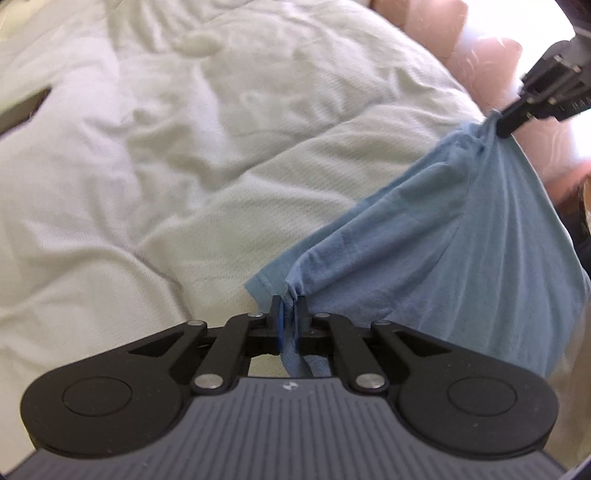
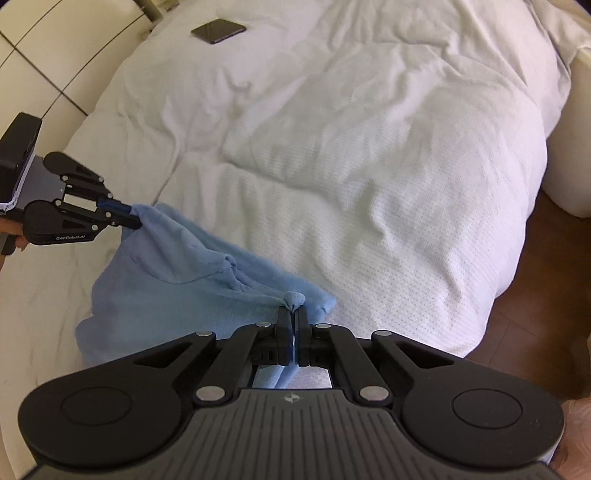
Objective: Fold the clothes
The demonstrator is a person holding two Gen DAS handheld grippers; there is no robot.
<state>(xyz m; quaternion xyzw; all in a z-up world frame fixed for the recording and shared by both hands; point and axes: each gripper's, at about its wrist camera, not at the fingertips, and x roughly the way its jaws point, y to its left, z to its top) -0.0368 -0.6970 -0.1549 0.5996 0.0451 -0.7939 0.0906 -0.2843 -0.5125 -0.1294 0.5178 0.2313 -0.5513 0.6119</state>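
A light blue garment [image 1: 461, 236] [image 2: 177, 280] hangs stretched between my two grippers above a white bed. My left gripper [image 1: 290, 301] is shut on one bunched corner of it; in the right wrist view the same gripper [image 2: 135, 218] holds the cloth at the left. My right gripper [image 2: 293, 312] is shut on another bunched corner, and in the left wrist view it [image 1: 504, 123] pinches the cloth at the upper right. The fabric sags in folds between the two grips, its lower part draping toward the bedcover.
The white textured bedcover [image 2: 351, 147] is wrinkled and fills most of both views. A dark flat phone-like object [image 2: 218, 30] [image 1: 22, 109] lies on it at the far side. Pale tiled floor [image 2: 44, 51] lies left of the bed, brown wooden floor [image 2: 535, 295] to the right.
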